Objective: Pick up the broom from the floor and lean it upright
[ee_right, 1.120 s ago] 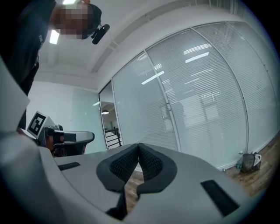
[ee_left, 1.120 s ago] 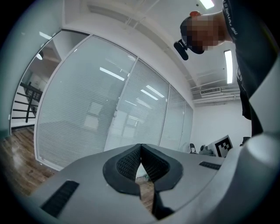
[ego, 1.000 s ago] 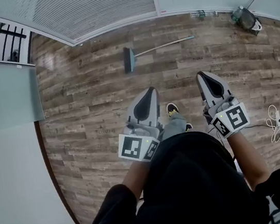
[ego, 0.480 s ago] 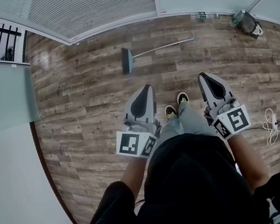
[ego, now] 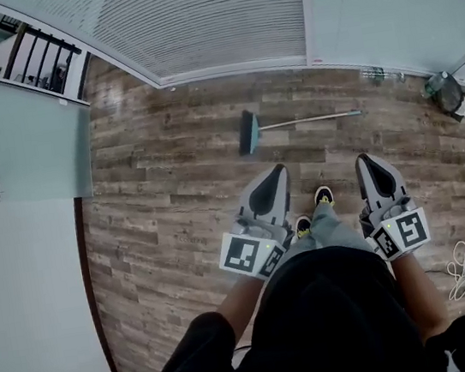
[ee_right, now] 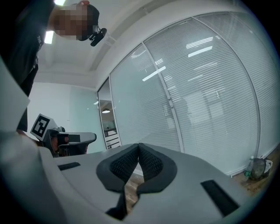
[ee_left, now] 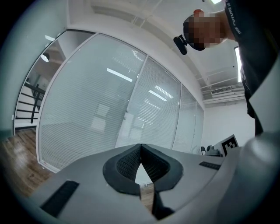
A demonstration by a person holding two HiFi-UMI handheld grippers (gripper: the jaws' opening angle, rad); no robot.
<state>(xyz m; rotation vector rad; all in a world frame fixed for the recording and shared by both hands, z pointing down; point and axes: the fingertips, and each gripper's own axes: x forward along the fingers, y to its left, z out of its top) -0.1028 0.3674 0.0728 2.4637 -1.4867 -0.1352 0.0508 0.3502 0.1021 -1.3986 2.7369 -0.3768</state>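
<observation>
Left gripper (ego: 276, 172) and right gripper (ego: 363, 159) both closed, empty, level, well short of broom (ego: 301, 121) flat on floor (ego: 162, 235) ahead, handle crosswise, head toward left gripper, handle end toward right, neither clearly nearer.

In the head view the person's dark torso (ego: 322, 323) covers most of both shoes (ego: 323, 197). At 2 o'clock, by the wall, a dark object (ego: 447, 94) is too small to tell. A white cable (ego: 461, 264) at 4 o'clock gets too thin to follow. The left gripper (ee_left: 141, 146) hides most of the floor in its own view.
</observation>
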